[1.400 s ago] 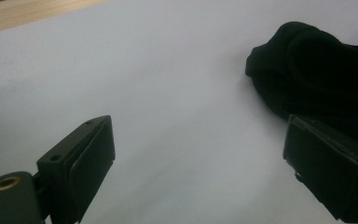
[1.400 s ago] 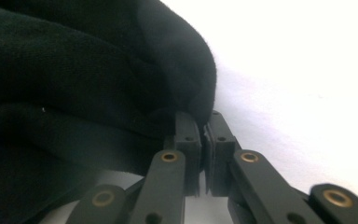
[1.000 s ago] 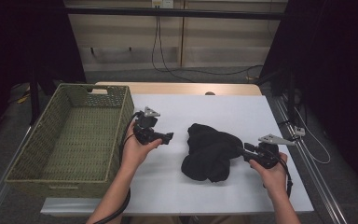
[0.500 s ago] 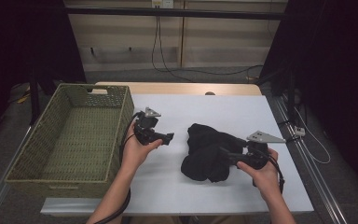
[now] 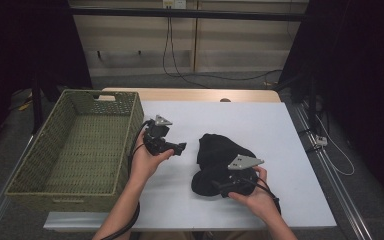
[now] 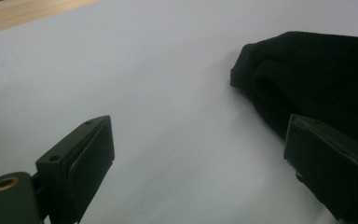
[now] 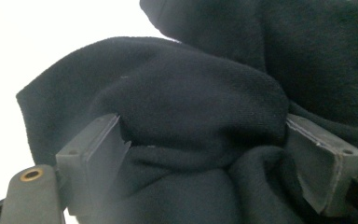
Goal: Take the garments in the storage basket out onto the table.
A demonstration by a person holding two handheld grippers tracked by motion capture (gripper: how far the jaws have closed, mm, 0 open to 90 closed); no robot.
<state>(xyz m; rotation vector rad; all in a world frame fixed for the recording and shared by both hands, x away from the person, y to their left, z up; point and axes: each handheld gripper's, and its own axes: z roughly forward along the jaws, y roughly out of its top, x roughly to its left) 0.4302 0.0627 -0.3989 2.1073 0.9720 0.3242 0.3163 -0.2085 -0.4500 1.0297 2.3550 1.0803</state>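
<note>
A crumpled black cloth [image 5: 220,152] lies on the white table top [image 5: 265,122], right of centre. My right gripper [image 5: 216,184] has pushed into its near edge, pointing left. In the right gripper view a bulging fold of the cloth [image 7: 191,102] sits between the spread jaws of this gripper [image 7: 205,135], which have just been opening. My left gripper [image 5: 182,147] is held just above the table to the left of the cloth, jaws open and nothing between them. In the left gripper view the cloth [image 6: 317,79] lies beyond the right jaw of that gripper [image 6: 198,140].
A green woven basket [image 5: 130,125] stands at the table's left edge, close behind my left hand. A strip of wooden table top [image 5: 195,95] runs along the far side. Cables hang at the back wall and along the right rail.
My right hand has moved left from the cloth's right side onto its near edge, and its jaws have spread around a fold. The left hand has stayed put.
</note>
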